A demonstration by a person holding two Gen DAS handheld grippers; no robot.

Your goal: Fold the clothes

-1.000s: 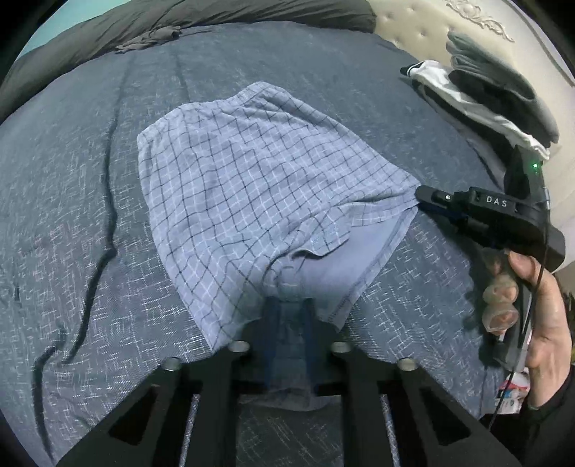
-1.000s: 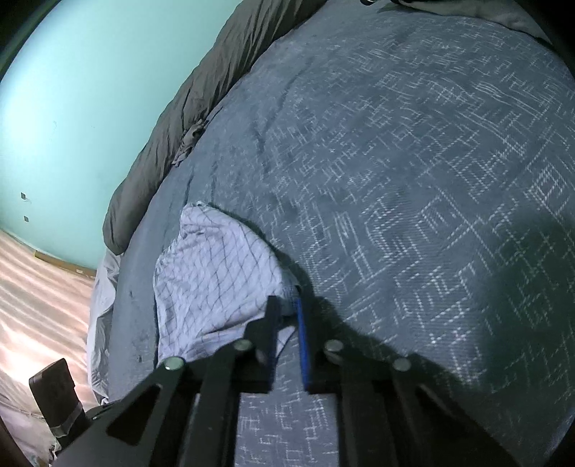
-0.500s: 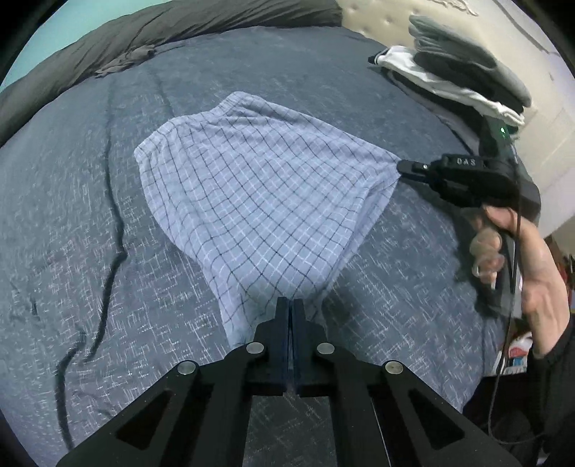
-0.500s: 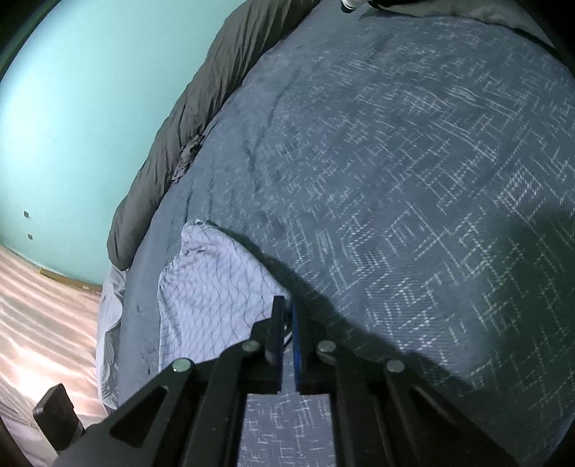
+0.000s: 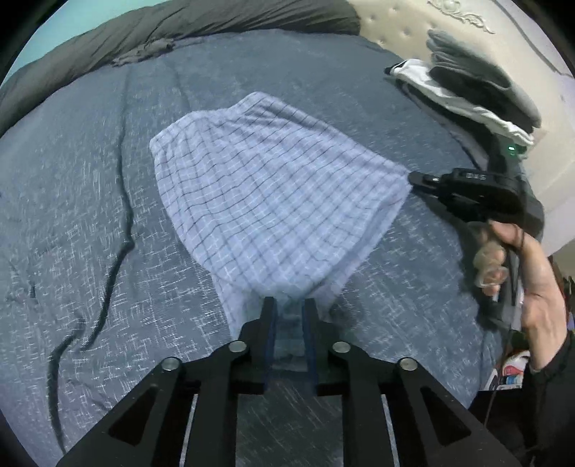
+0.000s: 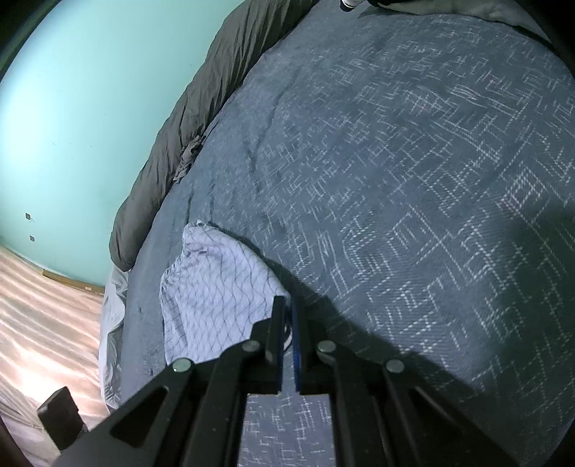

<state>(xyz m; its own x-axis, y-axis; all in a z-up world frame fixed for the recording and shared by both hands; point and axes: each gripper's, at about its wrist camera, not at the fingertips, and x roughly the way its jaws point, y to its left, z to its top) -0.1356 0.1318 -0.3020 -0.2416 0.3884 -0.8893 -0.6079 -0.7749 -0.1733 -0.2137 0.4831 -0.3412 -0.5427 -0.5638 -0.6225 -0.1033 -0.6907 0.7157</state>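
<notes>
- The left claw [image 5: 289, 310] sits at the bottom of the left wrist view, pointing steeply down at the bed. Its jaws have just been opening and now stand a little apart, with the near corner of the checked garment [image 5: 273, 201] lying between them; the pads do not look pressed on the cloth.
- The checked garment, pale blue with dark grid lines, lies spread on the blue patterned bedspread [image 5: 90, 222], fanning out from the left claw toward the middle of the bed.
- The right claw [image 6: 286, 312] is clamped together on the garment's right-hand corner; in the left wrist view its black tip meets the cloth edge and the fabric is drawn out to a point there.
- A hand [image 5: 532, 280] grips the handle of the right tool at the right edge of the bed, a dark sleeve at the wrist.
- Further off, a dark crease runs along the bedspread left of the garment.
- A stack of folded clothes [image 5: 478, 93], grey over white, lies by the cream headboard [image 5: 413, 21], well apart from the garment.
- A dark grey duvet [image 5: 143, 36] is bunched along the far edge of the bed against a teal wall [image 6: 90, 89].
</notes>
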